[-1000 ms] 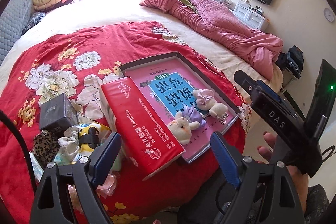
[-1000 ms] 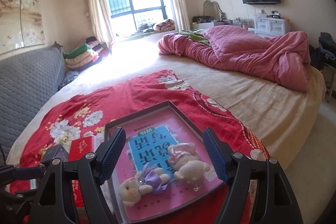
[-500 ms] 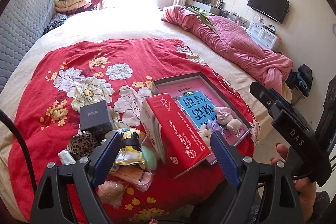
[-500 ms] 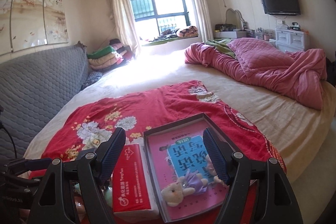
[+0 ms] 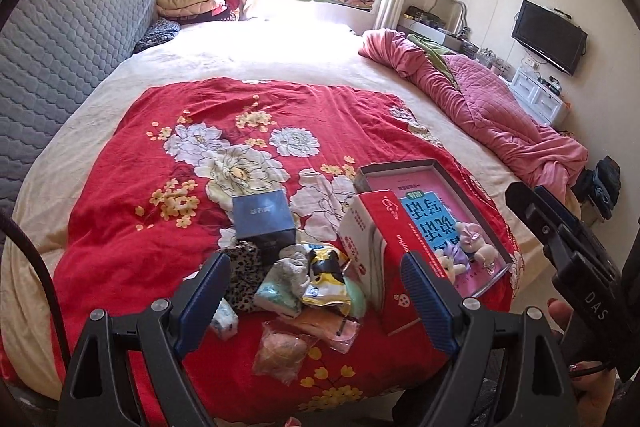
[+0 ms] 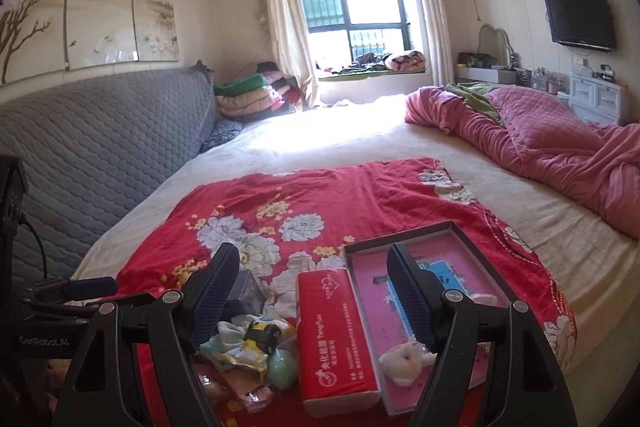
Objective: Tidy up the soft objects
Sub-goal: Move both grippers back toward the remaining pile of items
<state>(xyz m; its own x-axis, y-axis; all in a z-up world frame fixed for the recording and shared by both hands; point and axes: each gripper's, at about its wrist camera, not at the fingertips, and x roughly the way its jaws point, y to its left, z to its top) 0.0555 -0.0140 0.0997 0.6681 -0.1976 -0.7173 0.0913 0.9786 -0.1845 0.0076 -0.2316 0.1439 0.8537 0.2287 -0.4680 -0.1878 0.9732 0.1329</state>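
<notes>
- Both views had pulled back and swung left over the last second, so we saw more of the red floral blanket (image 5: 248, 131) and the grey quilted headboard (image 6: 100, 131).
- We held the left gripper (image 5: 316, 301) spread wide and empty above the pile of soft objects (image 5: 296, 283), which lay near the blanket's front edge.
- We held the right gripper (image 6: 312, 291) spread and empty too, low over the red tissue pack (image 6: 336, 335).
- That tissue pack lay just beside the left wall of the shallow tray (image 5: 460, 183), which sat at the blanket's right corner, close to the bed's edge.
- Two small plush toys (image 5: 464, 247) lay in the tray's near end.
- A dark box (image 5: 264, 219) stood touching the pile's far side.
- Beyond it, we had open blanket, then bare cream mattress (image 5: 280, 55) reaching to the pink quilt (image 5: 492, 107).
</notes>
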